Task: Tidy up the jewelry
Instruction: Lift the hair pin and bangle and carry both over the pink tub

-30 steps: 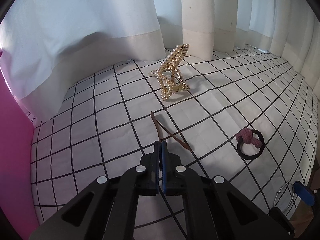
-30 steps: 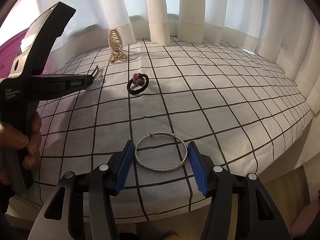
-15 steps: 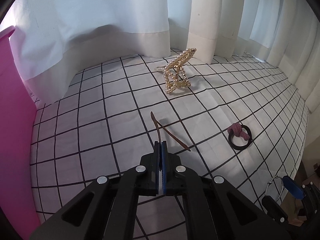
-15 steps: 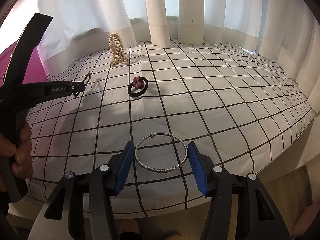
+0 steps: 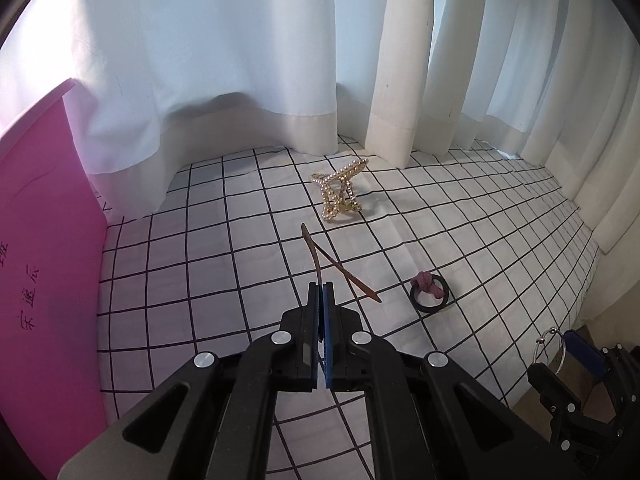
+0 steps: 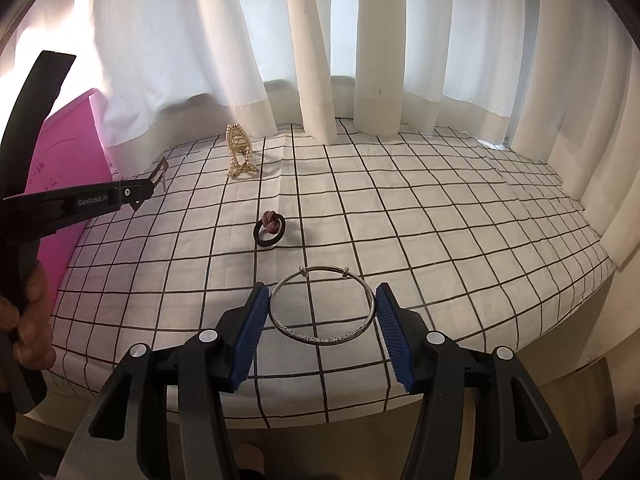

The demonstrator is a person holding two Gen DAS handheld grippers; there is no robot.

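While the left claw point(image 5: 321, 304) pinches a thin brown hair clip point(image 5: 320, 252), right claw point(image 6: 320, 320) spread around silver bangle point(image 6: 322, 306), held above checked counter point(image 6: 440, 220).

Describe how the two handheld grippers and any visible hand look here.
Both grippers are matte black plastic with silver screws and ribbed blue finger pads. The left gripper, seen from the side, carries white "GenRobot.AI" lettering on its arm and a curved black handle. A bare hand grips that handle; no sleeve or cables show.

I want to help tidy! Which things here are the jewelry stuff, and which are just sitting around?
Jewelry job: silver bangle, brown hair clip, pearl claw clip, black hair tie.

Just around: pink board, white curtains, checked tablecloth.
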